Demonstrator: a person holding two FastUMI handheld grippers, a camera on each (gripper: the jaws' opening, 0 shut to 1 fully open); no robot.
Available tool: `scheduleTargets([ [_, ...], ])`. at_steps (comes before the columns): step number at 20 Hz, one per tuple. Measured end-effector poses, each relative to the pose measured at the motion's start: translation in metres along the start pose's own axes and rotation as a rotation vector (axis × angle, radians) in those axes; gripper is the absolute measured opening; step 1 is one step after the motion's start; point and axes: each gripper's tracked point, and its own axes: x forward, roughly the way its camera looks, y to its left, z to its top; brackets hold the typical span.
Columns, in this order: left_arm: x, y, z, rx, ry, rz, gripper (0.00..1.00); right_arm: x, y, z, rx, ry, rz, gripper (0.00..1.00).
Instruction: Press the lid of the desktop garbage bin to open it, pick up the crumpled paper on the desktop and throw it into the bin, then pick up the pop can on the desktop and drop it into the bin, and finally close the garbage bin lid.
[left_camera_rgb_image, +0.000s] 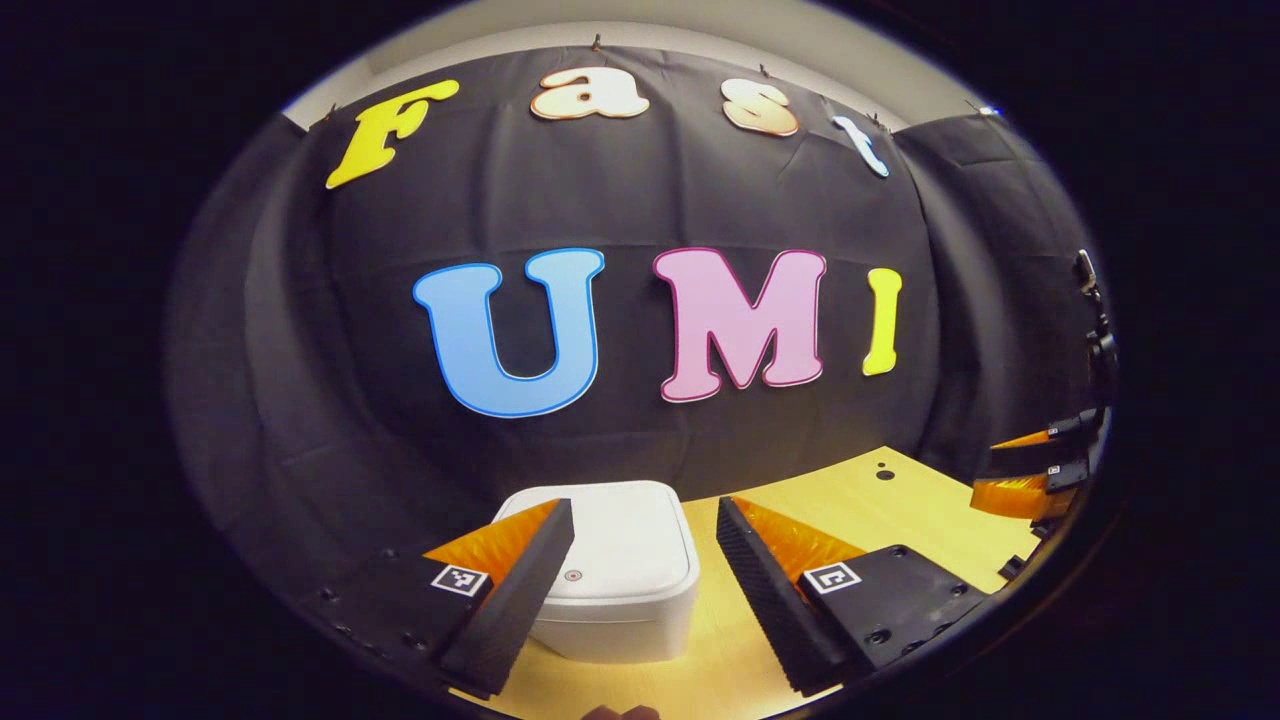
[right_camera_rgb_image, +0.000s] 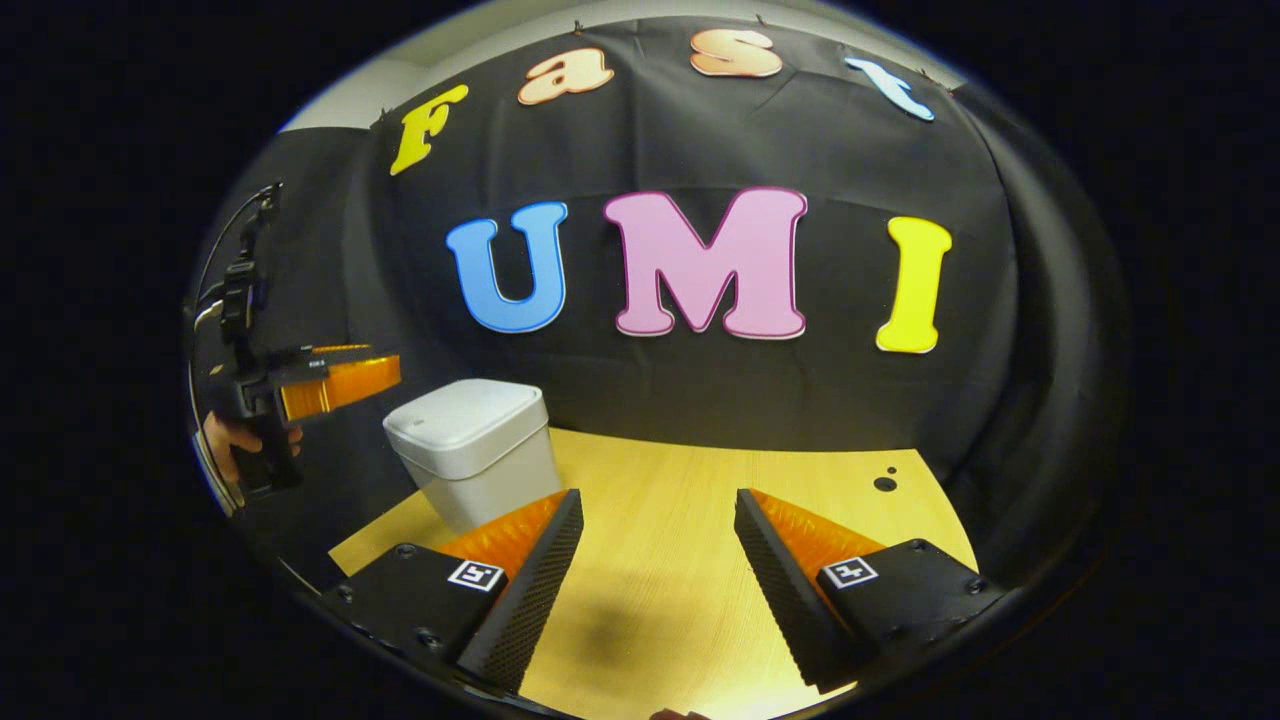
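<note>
Bin (left_camera_rgb_image: 610, 570) lid closed on tabletop (right_camera_rgb_image: 680, 560); opening step pending. Left tongs (left_camera_rgb_image: 645, 575) spread above it; right tongs (right_camera_rgb_image: 655, 580) spread, empty. Next: press lid.

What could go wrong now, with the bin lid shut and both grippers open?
1. The garbage bin stands near the table's left edge; a hard press may push it off.
2. The left hand-held gripper is not over the lid's button, so a press may miss.
</note>
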Motion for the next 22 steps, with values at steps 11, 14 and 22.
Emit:
scheduleTargets([
  [11,-0.061,-0.084,-0.006,-0.156,-0.054,-0.079,0.99,-0.094,-0.001,0.046,-0.059,-0.177,-0.108,0.99],
  [14,-0.077,-0.083,0.004,-0.176,-0.068,0.014,1.00,-0.110,-0.019,0.056,-0.067,-0.228,-0.084,0.98],
  [22,-0.124,-0.124,0.000,-0.149,-0.058,0.150,0.98,-0.144,-0.058,0.062,-0.076,-0.303,-0.073,0.98],
])
